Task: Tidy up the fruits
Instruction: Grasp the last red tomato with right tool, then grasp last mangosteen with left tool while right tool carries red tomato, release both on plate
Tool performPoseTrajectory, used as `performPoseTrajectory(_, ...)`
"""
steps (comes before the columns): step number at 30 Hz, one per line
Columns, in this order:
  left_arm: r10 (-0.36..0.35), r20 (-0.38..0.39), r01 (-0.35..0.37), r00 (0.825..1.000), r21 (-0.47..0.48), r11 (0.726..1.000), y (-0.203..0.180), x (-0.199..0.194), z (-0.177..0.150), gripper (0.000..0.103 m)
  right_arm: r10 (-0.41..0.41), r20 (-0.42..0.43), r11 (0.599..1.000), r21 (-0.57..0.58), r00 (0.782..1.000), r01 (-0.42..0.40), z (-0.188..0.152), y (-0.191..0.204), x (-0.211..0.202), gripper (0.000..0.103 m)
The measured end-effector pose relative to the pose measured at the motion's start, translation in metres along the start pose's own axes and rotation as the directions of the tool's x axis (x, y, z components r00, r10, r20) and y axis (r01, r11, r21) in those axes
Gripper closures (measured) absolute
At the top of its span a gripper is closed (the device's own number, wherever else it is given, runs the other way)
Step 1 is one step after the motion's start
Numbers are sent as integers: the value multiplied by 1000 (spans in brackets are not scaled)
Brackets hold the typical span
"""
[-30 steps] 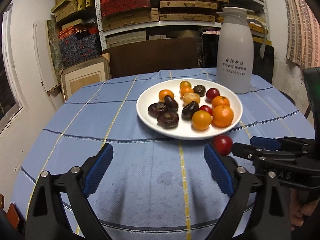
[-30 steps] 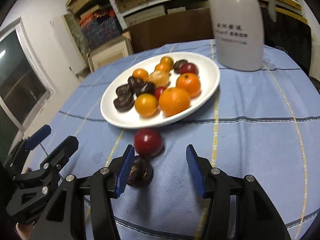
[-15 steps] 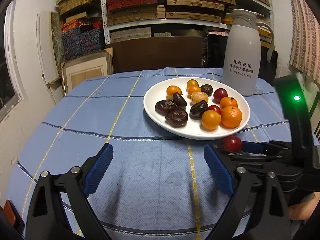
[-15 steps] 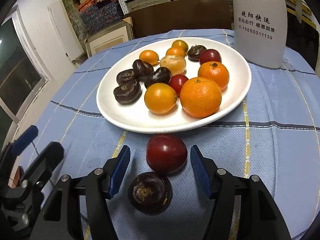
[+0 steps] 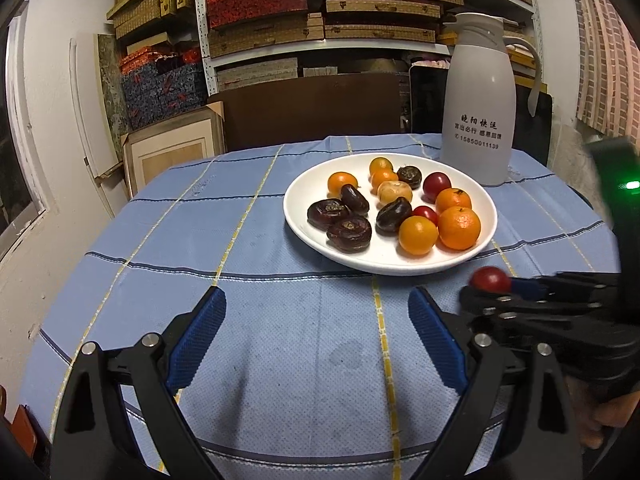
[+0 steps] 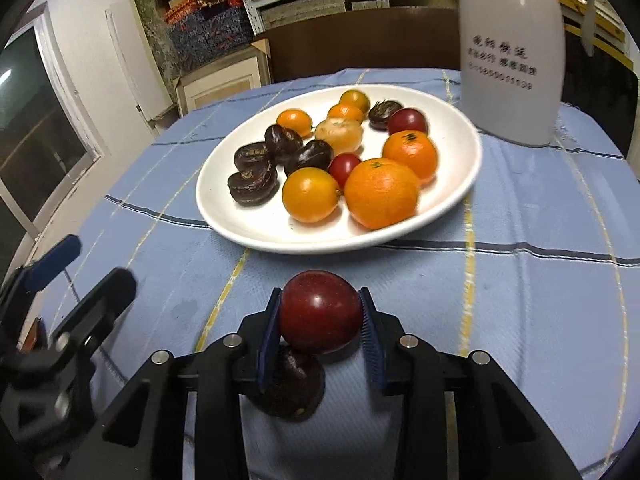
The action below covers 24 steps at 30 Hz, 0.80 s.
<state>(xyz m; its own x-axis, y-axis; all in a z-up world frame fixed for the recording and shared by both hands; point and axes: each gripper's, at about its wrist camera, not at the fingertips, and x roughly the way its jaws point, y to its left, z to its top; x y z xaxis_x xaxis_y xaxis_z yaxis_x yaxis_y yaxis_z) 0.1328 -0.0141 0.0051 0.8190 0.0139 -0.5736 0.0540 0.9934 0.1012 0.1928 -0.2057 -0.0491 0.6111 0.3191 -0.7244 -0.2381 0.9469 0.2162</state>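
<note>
While the right tongs (image 6: 320, 322) are clamping the red plum (image 6: 320, 312) just off the white plate (image 6: 460, 188) rim at 6 o'clock, probably for plating, the left tongs (image 5: 316, 340) are idling wide over the worktop (image 5: 160, 240), keeping clear

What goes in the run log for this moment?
right hand-held gripper: shut on red fruit | left hand-held gripper: open, nothing held | plate: full | dark fruit: on cloth

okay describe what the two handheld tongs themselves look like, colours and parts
Both tongs, left and right, have matte black angular frames with silver bolt heads at the joints. Their fingers carry blue ribbed pads. A green indicator light glows on the right unit's black body. No cables or sleeves show.
</note>
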Motion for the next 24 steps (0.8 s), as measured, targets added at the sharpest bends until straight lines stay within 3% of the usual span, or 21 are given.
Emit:
performPoseTrajectory(4,-24,-10,25,1000,14,1000,-6,0,-3,12,-21,38,1000,19,999,21,-13,-22,-27,66)
performPoseTrajectory(9,-131,-51,134,990,55,990,-31,-1,-11,12,-23,52,995,96,998,18,-28,-61,-49,66)
performPoseTrajectory(12,-189,-87,198,978,121,973,-56,-1,-19,12,-21,71,988,155,997,10,-27,-79,-56,66)
performPoseTrajectory(16,-194,-113,214,974,208,954,-82,1,-28,12,-3,95,980,198,995,-16,-24,-89,-63,66)
performPoseTrajectory(24,-256,-205,287,945,141,947,-94,25,-23,12,15,106,979,198,994,-36,-22,-86,-67,65)
